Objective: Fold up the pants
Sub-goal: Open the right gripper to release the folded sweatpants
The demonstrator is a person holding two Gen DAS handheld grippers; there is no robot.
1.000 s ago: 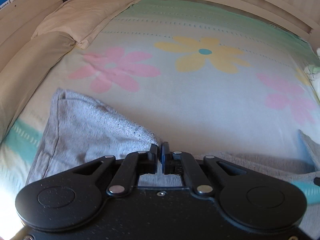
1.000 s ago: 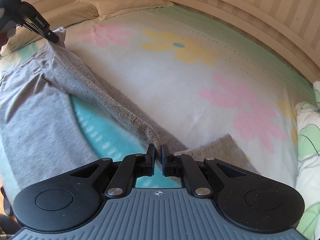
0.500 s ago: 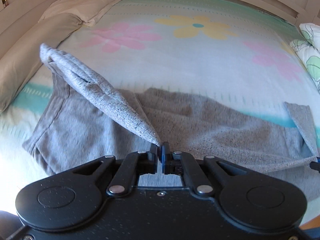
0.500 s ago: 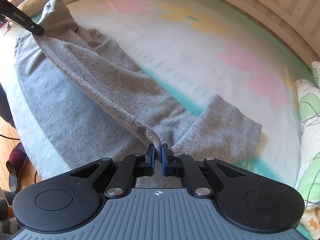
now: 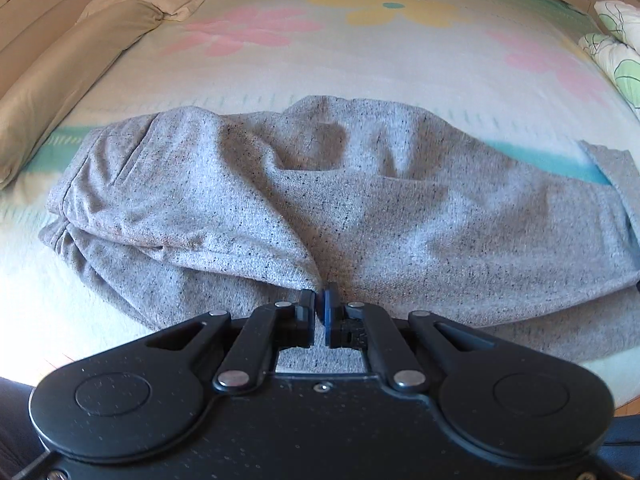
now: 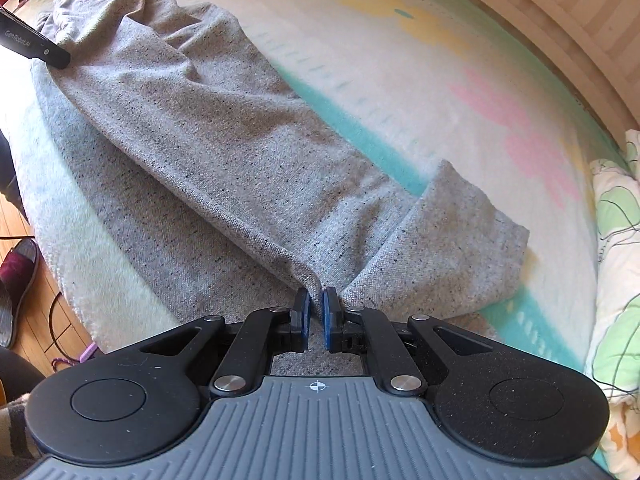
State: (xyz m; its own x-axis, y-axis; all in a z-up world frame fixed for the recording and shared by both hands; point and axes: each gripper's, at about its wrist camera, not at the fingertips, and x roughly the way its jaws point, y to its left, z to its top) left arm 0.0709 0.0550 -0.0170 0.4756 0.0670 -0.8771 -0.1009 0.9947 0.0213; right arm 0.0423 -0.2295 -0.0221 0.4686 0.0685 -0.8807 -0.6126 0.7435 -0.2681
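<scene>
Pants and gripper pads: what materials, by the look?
Pants: soft heathered grey knit, likely cotton jersey or fleece; dark flecks, matte, limp folds. Left gripper and right gripper pads: blue, matte, probably rubber or foam; black linkages look like moulded plastic.

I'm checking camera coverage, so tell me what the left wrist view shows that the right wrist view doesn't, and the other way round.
Only the left wrist view shows the tan pillow lying full length at the bed's left side and the pants' left end.

Only the right wrist view shows the wooden floor with a dark red shoe, the striped wall, and the left gripper's tip from outside.

Both show the grey pants on the flowered bedsheet, a floral quilt at the right, and each gripper, left and right, pinching the fabric.
</scene>
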